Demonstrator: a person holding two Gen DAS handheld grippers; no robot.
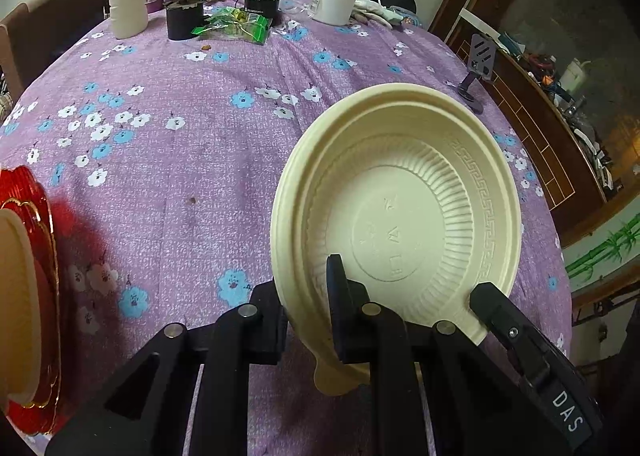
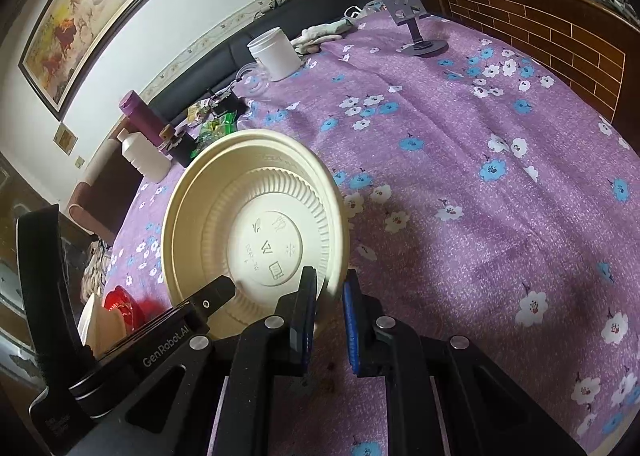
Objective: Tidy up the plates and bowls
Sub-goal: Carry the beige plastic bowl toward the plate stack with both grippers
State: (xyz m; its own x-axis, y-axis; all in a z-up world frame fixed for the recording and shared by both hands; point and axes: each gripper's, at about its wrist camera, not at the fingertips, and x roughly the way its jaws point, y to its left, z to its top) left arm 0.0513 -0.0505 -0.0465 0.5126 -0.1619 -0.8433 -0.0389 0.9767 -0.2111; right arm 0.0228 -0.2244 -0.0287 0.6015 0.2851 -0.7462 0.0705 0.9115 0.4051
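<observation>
**Holding one cream bowl aloft between two tools**

- Tabletop (image 1: 180,176): covered in purple flowered cloth, with bottles, a tub and packets along the far edge. A red plate (image 1: 28,224) sits at the left wrist view's left border and appears to carry a cream dish, a likely stacking place.
- Bowl (image 1: 400,216): shallow, ribbed and cream, with a wide flat rim and a small tab. It is off the cloth and tipped steeply, its inside facing the left camera and its underside facing the right. Judged to be thin moulded disposable ware: very light, slightly flexible, smooth, and unlikely to break but easy to dent. The rim is the natural hold, and a gentle squeeze should do.
- Left tool (image 1: 304,308): clamped on the near rim, one finger inside the bowl and one behind it.
- Right tool (image 2: 330,288): jaws narrowly apart. The bowl's other edge sits at or just inside the gap, and no firm pinch is evident.
</observation>
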